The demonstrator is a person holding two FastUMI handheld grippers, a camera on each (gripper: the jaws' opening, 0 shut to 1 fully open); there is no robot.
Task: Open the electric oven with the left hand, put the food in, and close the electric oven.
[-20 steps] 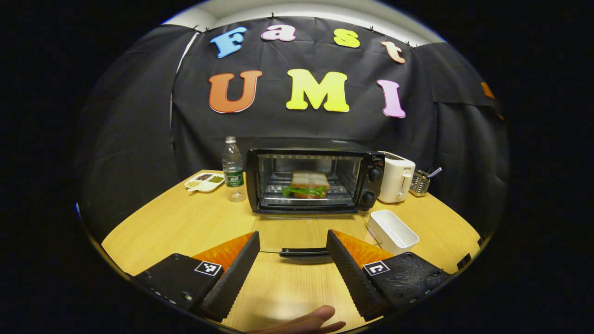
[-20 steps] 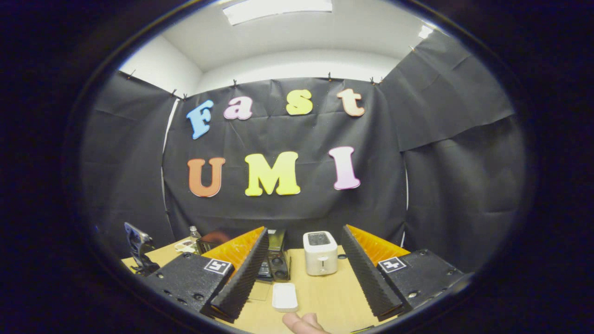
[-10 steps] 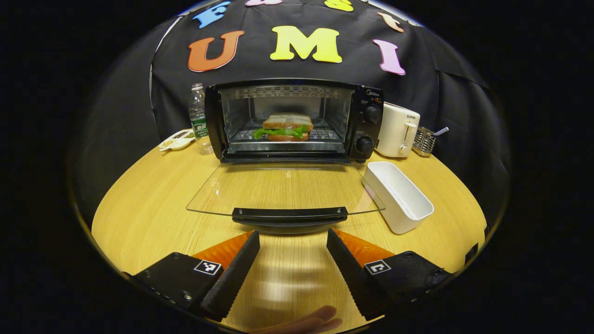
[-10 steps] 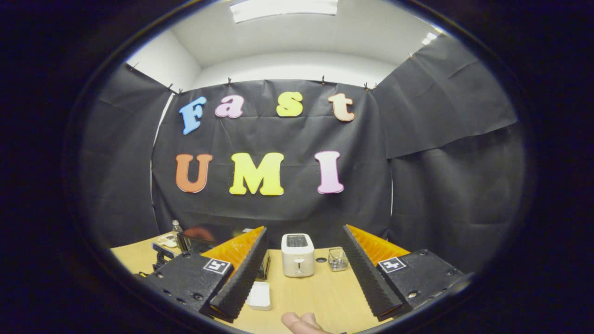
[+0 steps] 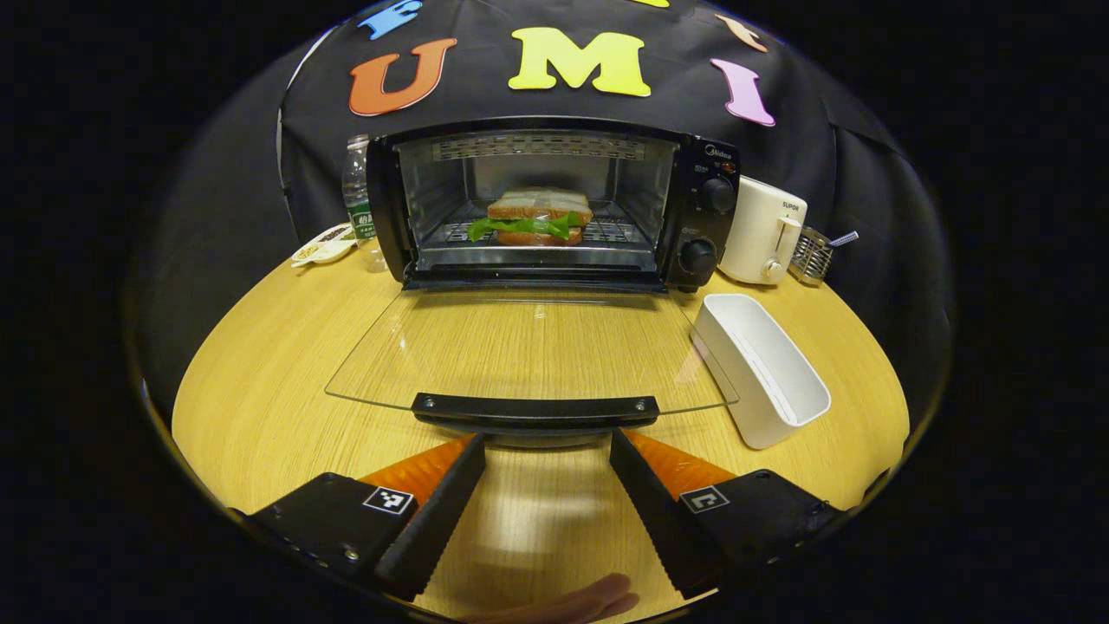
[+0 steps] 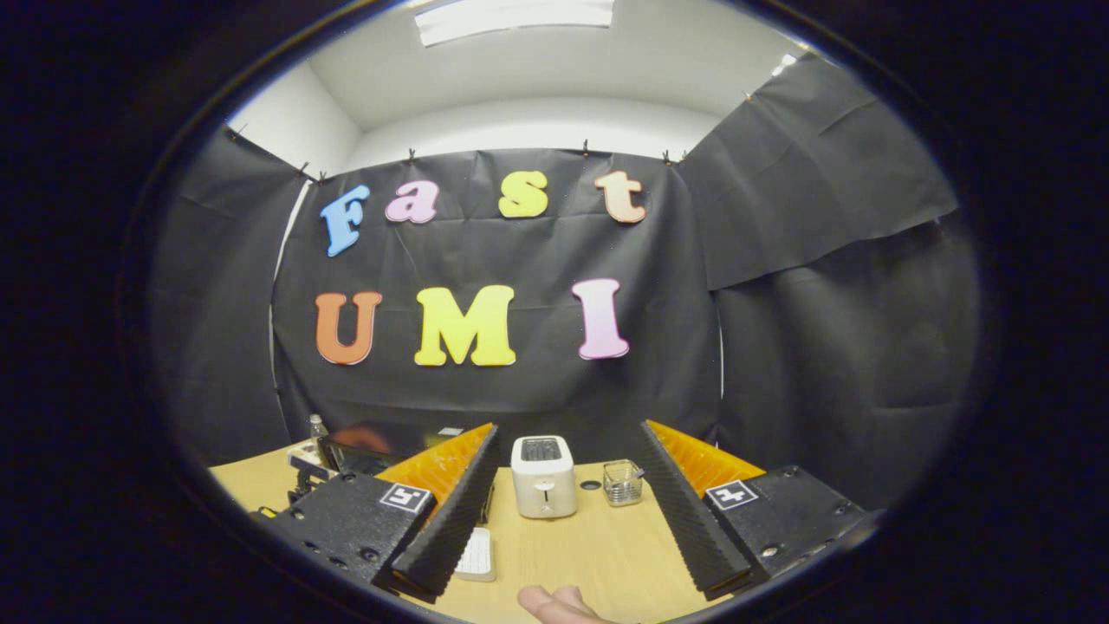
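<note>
The black electric oven (image 5: 554, 204) stands open, its glass door (image 5: 528, 347) lying flat on the table. A sandwich with green lettuce (image 5: 530, 218) rests on the rack inside. My left gripper (image 5: 546, 451) is open and holds nothing; its tips are just short of the door's black handle (image 5: 535, 407), one on each side of its middle. My right gripper (image 6: 567, 433) is open and holds nothing, raised above the table's right side and facing the wall. The oven's top (image 6: 372, 440) peeks out past its left finger.
A white rectangular tray (image 5: 762, 368) lies right of the door. Behind it stand a white toaster (image 5: 762, 236) and a wire holder (image 5: 813, 254). A water bottle (image 5: 355, 204) and a small dish (image 5: 322, 247) sit left of the oven on the wooden table (image 5: 260, 381).
The left gripper rose and tipped down over the open door; the handle went from between its fingers to just ahead of the tips. The right gripper turned slightly right.
</note>
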